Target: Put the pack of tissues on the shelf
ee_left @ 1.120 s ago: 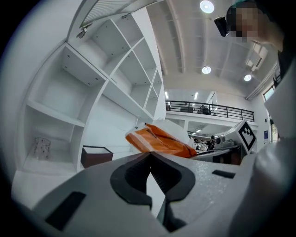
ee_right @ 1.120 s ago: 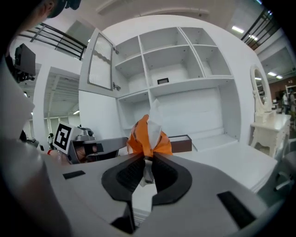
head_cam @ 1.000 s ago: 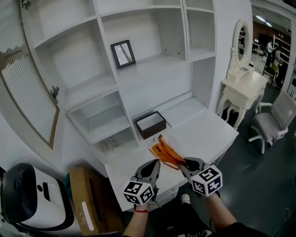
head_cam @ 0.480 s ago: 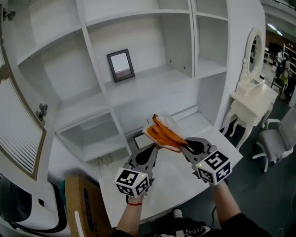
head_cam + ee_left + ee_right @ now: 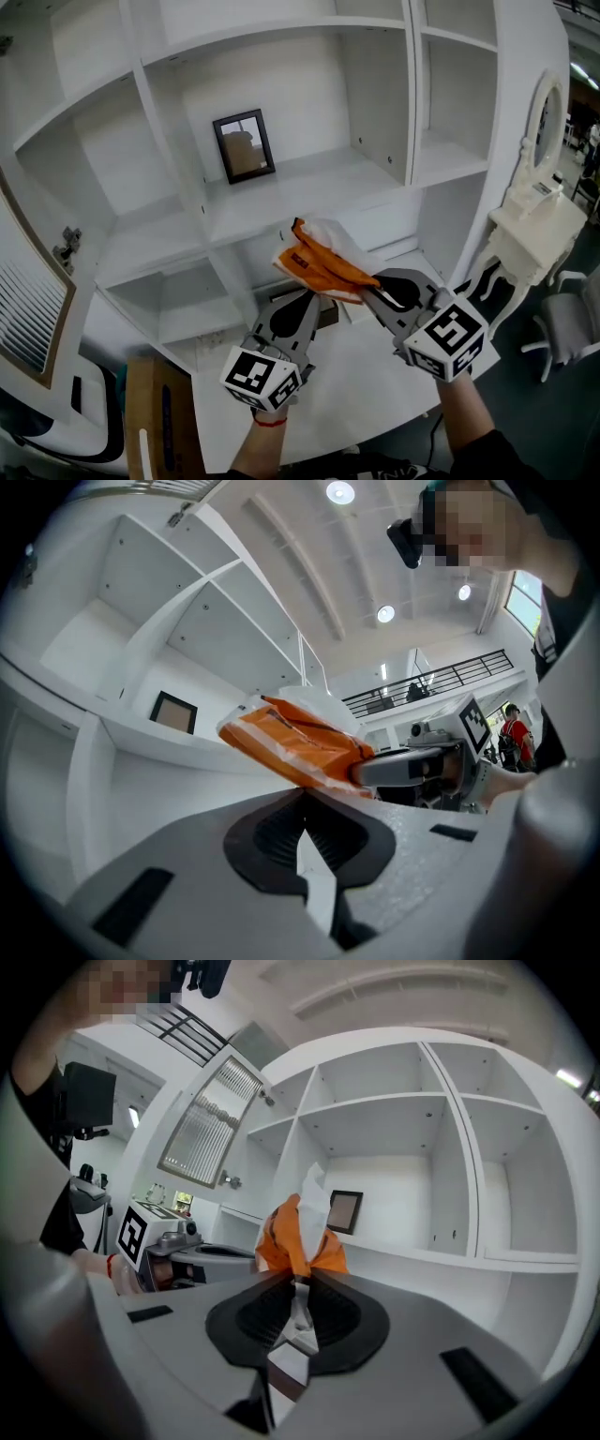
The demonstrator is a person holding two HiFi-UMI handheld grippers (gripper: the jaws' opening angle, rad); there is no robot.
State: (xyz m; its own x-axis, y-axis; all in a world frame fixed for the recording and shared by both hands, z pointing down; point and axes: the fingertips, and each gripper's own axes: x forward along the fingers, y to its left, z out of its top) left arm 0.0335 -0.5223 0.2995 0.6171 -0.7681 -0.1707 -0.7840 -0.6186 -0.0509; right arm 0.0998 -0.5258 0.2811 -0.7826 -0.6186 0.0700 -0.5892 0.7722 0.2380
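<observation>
I find the right claw (image 5: 373, 286) clenched on the pack of tissues (image 5: 319, 264) — left claw (image 5: 317, 298) pinched shut at its lower edge. Pack aloft before the shelf (image 5: 309, 183), above the desk (image 5: 375, 398).

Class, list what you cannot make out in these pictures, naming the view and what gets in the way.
- Print on the pack of tissues: too small and creased, every view.
- Whether the left gripper, jaws closed, pinches the pack or only meets under it: left gripper view, the pack covers the tips.
- What the picture frame holds: head view, small, reflections.
- Cardboard box: head view, cut by the bottom edge.
</observation>
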